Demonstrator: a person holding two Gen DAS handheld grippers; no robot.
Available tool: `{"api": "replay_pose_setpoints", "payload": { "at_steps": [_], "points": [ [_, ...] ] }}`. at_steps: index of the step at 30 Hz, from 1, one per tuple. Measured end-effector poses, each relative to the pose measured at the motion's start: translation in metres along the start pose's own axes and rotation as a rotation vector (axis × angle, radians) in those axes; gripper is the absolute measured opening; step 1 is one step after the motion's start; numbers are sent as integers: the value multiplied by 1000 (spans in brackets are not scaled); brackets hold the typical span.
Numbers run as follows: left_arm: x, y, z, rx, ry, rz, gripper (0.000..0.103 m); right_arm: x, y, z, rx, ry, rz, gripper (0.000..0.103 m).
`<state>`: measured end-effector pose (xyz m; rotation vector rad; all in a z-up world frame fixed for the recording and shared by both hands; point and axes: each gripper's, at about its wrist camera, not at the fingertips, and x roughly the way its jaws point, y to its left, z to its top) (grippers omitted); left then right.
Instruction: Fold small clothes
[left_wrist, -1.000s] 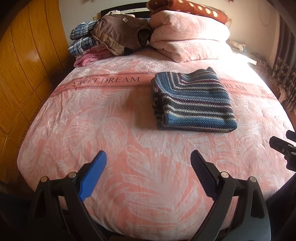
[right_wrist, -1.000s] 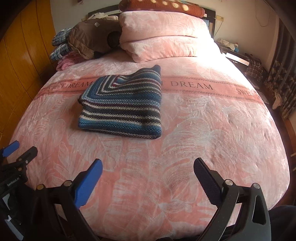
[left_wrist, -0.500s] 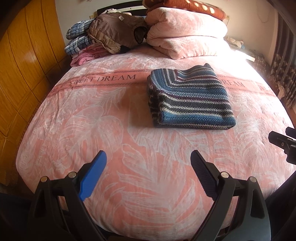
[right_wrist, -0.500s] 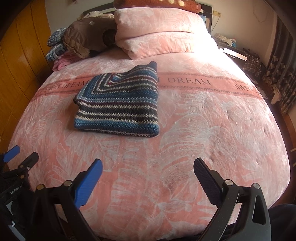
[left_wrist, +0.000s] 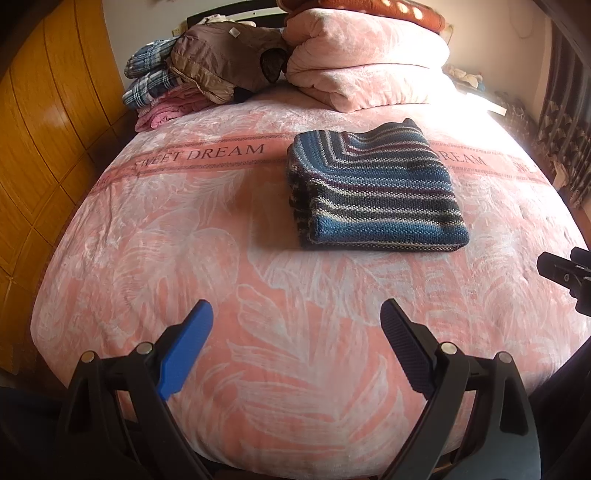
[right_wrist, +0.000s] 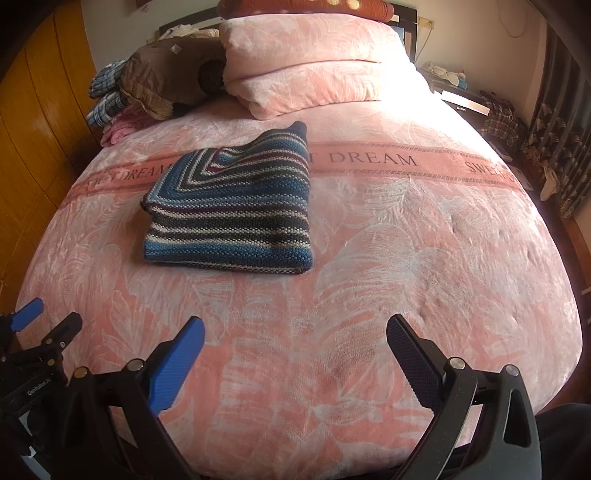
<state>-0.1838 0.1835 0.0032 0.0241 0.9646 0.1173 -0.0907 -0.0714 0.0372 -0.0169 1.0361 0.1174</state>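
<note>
A blue, grey and white striped knit garment (left_wrist: 373, 192) lies folded into a thick rectangle on the pink bed cover (left_wrist: 192, 251); the right wrist view has it left of centre (right_wrist: 229, 210). My left gripper (left_wrist: 297, 314) hovers open over the foot of the bed, well short of the garment, with nothing between its fingers. My right gripper (right_wrist: 295, 330) is open too and holds nothing, back from the garment and to its right. Each gripper shows at the edge of the other's view.
Folded pink bedding (left_wrist: 365, 70) and a brown spotted pillow (left_wrist: 369, 11) lie at the headboard. Beside them sits a pile of clothes: brown jacket (left_wrist: 225, 62), plaid (left_wrist: 147, 77) and pink (left_wrist: 166, 110) items. A wooden wardrobe (left_wrist: 40, 147) stands left, curtains (right_wrist: 561, 147) right.
Both grippers have drawn back toward the foot of the bed and risen slightly, so the folded garment sits farther off and higher in both views. The garment itself has not moved.
</note>
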Motion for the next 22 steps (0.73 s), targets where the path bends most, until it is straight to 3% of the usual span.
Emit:
{"api": "replay_pose_setpoints", "payload": {
  "at_steps": [10,17,22],
  "points": [
    [1,0,-1,-1,1,0,91,-5,2,3,-8,-49,-1,99],
    [1,0,0,2,3,2,91,2,-2,3,11,-1,8,99],
    [1,0,0,4,0,0,91,-3,2,2,-11,-28,-27,99]
  ]
}}
